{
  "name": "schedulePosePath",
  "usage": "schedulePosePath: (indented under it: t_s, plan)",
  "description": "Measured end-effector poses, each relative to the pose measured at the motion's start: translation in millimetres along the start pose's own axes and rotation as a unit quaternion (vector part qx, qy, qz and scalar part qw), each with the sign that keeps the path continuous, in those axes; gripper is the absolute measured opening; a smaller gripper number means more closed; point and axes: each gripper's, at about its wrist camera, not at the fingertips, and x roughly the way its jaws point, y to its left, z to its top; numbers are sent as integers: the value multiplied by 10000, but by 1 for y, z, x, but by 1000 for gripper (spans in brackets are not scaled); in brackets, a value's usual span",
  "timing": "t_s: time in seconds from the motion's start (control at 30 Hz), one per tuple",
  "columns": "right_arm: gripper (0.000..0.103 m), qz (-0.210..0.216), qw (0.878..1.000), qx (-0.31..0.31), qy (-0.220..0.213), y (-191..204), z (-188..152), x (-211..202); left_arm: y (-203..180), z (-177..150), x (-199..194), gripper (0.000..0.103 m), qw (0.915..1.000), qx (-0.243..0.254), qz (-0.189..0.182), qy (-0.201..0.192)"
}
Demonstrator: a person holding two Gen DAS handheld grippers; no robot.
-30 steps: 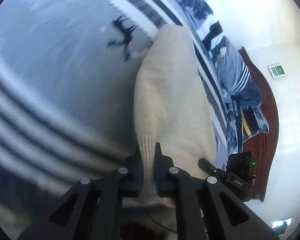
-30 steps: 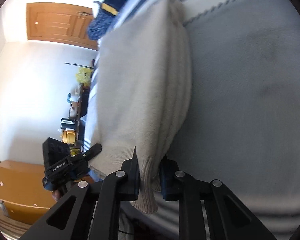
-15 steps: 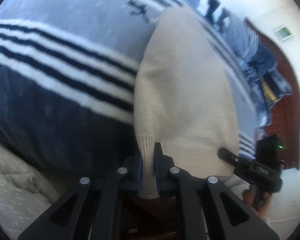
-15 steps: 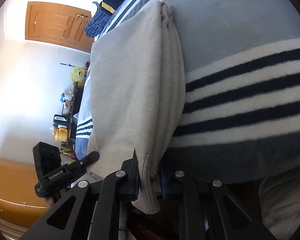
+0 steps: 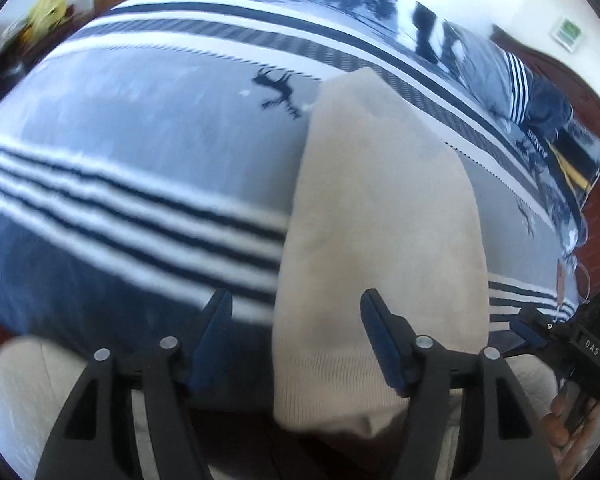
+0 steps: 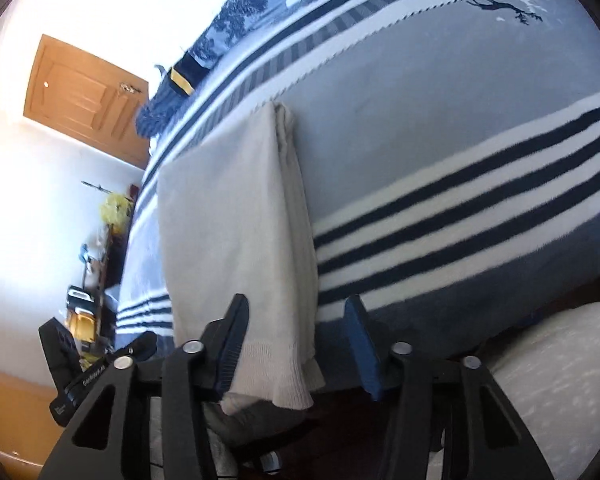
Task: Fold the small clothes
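A cream knit sweater (image 5: 384, 236) lies folded lengthwise on the striped blue and white blanket (image 5: 140, 152), its ribbed hem hanging over the near bed edge. My left gripper (image 5: 296, 336) is open, its jaws wide apart on either side of the hem's left corner, holding nothing. In the right wrist view the same sweater (image 6: 228, 220) lies flat, and my right gripper (image 6: 296, 344) is open around the hem's right corner. Each gripper shows at the edge of the other's view.
Folded dark blue clothes and pillows (image 5: 520, 92) lie at the far side of the bed. A wooden door (image 6: 84, 96) and a cluttered shelf (image 6: 92, 280) stand to the left. A whitish quilted cover (image 6: 560, 380) hangs below the near bed edge.
Both grippers have opened and let go of the sweater's hem. The sweater, which they held stretched, now rests on the blanket. Both views have pulled back a little.
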Motion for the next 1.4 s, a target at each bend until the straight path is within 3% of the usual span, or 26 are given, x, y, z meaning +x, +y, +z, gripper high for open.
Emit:
schedulePosePath:
  t_s: [0.1, 0.23, 0.27, 0.3, 0.33, 0.4, 0.47, 0.53, 0.57, 0.63, 0.7, 0.8, 0.87, 0.93, 1.1, 1.4]
  plan:
    - [45, -189, 9995, -231, 95, 23, 18, 12, -5, 17, 22, 68, 9991, 239, -245, 254]
    - [42, -464, 9955, -787, 240, 50, 21, 47, -8, 24, 57, 67, 9989, 73, -338, 306]
    - [37, -539, 9939, -921, 290, 47, 19, 58, -4, 23, 68, 62, 9981, -68, -429, 438]
    - [19, -558, 9930, -963, 397, 41, 17, 64, -6, 26, 74, 53, 9973, -144, -511, 508]
    - [13, -655, 9910, -999, 596, 37, 14, 76, -5, 28, 77, 51, 9964, -215, -603, 549]
    - [13, -751, 9893, -1094, 609, 35, 12, 81, 0, 29, 75, 30, 9949, -338, -790, 534]
    - [11, -580, 9910, -1092, 522, 39, 17, 77, 10, 31, 68, 17, 9905, -518, -1141, 560]
    - [10, -195, 9934, -1006, 516, 43, 18, 77, 21, 29, 65, 15, 9878, -689, -1271, 582]
    - [10, -96, 9936, -987, 538, 39, 18, 74, 23, 27, 66, 15, 9890, -701, -1156, 601]
    - [10, -160, 9934, -947, 623, 36, 17, 75, 25, 23, 72, 16, 9906, -712, -953, 668]
    - [11, -295, 9927, -847, 808, 29, 17, 84, 24, 24, 74, 32, 9918, -713, -814, 687]
    - [14, -255, 9937, -636, 883, 21, 21, 87, 22, 21, 62, 41, 9952, -571, -600, 520]
    - [25, -197, 9953, -583, 747, 20, 21, 77, 19, 19, 50, 45, 9969, -446, -541, 370]
    - [51, -135, 9972, -526, 515, 19, 20, 62, 16, 19, 39, 52, 9982, -349, -426, 242]
    - [63, 12, 9989, -439, 173, 28, 33, 41, 1, 35, 20, 64, 9989, -213, -399, -102]
    - [65, 303, 9983, -506, -36, 40, 98, 40, -23, 105, 38, 65, 9981, -89, -565, -242]
